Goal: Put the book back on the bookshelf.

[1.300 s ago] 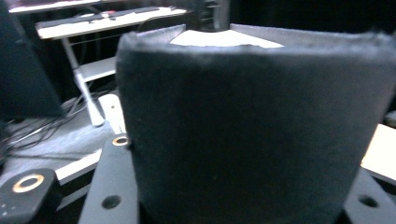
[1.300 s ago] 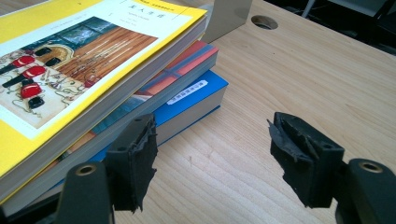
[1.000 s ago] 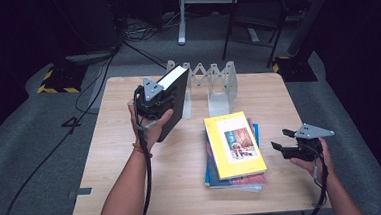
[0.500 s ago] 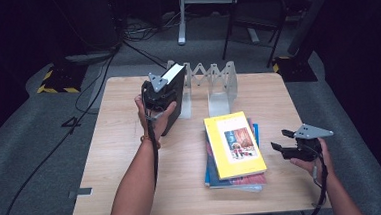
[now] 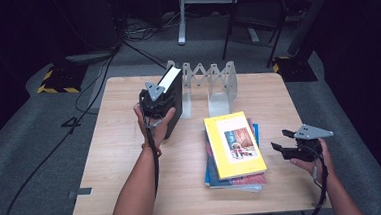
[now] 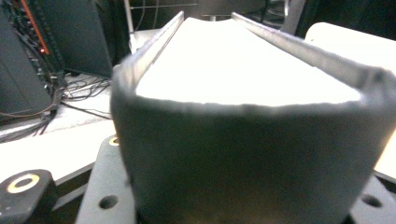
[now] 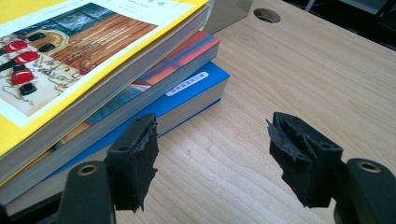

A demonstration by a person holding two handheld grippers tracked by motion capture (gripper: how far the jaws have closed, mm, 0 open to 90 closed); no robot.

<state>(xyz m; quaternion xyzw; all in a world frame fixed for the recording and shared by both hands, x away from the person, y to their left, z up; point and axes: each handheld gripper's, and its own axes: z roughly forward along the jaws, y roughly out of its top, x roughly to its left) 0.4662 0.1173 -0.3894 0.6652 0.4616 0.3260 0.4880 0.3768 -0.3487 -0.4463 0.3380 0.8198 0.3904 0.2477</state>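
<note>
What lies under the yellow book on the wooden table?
Under the yellow paperback book lie two more books: a red-and-blue-covered book, then a blue-covered book at the bottom on the light wooden table. Their front covers are mostly hidden.

**A:** What surrounds you in the high view?

**B:** You sit at a light wooden table (image 5: 116,157) with rounded corners, standing on grey carpet (image 5: 35,147). Beyond its far edge the room falls into darkness.

**A:** And the furniture you see there?

**B:** A pale metal frame (image 5: 207,1) stands past the far edge, with a dark chair (image 5: 253,18) to its right. Cables (image 5: 78,109) trail across the carpet off the table's left edge. Near the far-left corner you find a yellow-and-black striped strip (image 5: 52,88) on the floor.

**A:** The light?

**B:** It falls on your tabletop, while the walls stay unlit.
</note>
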